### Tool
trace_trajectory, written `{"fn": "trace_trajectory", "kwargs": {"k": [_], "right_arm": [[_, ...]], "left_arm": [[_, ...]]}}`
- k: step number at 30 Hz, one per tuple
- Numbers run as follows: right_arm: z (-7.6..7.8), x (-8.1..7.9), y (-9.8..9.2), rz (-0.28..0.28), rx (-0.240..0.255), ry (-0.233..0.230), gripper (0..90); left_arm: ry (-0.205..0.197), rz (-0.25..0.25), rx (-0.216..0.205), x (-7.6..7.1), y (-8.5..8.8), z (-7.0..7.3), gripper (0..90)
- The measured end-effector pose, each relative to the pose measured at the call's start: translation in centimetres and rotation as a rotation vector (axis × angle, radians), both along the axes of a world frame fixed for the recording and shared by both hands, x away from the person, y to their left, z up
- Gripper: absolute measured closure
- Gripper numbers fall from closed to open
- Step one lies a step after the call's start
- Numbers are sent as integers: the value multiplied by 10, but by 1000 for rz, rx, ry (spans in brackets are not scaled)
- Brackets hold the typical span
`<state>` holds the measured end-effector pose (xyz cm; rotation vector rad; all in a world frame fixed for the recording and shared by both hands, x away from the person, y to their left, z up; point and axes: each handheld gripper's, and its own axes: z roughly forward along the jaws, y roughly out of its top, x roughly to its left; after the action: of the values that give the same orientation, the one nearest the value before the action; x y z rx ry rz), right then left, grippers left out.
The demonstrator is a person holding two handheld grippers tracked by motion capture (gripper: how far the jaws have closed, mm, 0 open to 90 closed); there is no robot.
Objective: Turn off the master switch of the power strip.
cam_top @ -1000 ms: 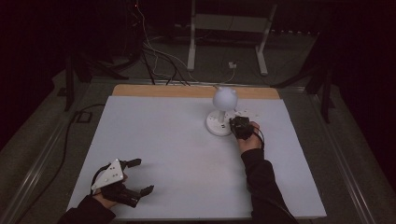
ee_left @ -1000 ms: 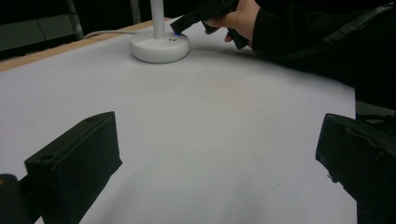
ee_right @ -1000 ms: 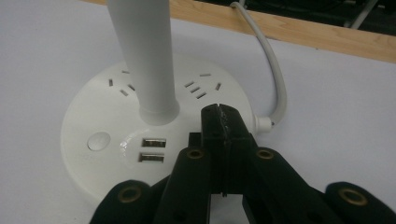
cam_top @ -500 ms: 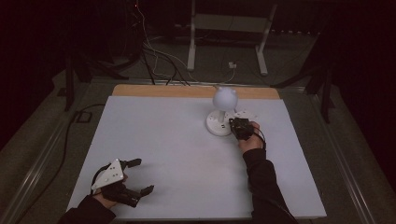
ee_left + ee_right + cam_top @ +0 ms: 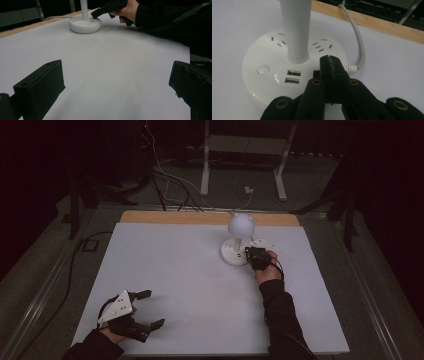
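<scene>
The white desk (image 5: 190, 285) carries a white lamp (image 5: 239, 240) far right of centre; its round base (image 5: 274, 72) holds sockets and two USB ports (image 5: 293, 76). The right tongs (image 5: 331, 61), clenched empty, rest against the base. The left tongs (image 5: 150, 309) are released, near left.

Looking down and forward from above the near edge of the table (image 5: 165, 270). Riding low on the left gripper (image 5: 112, 85), facing across toward the far lamp base (image 5: 85, 25). Riding on the right gripper (image 5: 329, 62), right up against the same lamp base (image 5: 262, 75).
</scene>
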<state>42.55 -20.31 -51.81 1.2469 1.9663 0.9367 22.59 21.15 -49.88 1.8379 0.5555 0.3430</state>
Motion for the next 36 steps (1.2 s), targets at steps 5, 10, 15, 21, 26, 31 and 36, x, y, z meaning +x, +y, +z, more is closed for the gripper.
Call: {"fn": "trace_trajectory", "kwargs": {"k": [5,10,15,21,26,31,36], "right_arm": [[0,1,0,-4,8,3,900],[4,3,2,5,-26,16,898],[13,-2,-7,15,51,-37,875],[28,-6,-17,13,106,-41,856],[33,-10,-23,34,120,-50,608],[37,-15,-28,89,172,-24,434],[41,-22,-28,107,183,-7,170]], "left_arm": [[3,1,0,1,0,0,4],[1,3,4,0,1,0,4],[1,6,-1,1,2,0,4],[1,5,1,1,2,0,4],[-3,4,4,0,1,0,4],[-5,4,2,0,1,0,4],[-6,2,-2,0,1,1,4]]}}
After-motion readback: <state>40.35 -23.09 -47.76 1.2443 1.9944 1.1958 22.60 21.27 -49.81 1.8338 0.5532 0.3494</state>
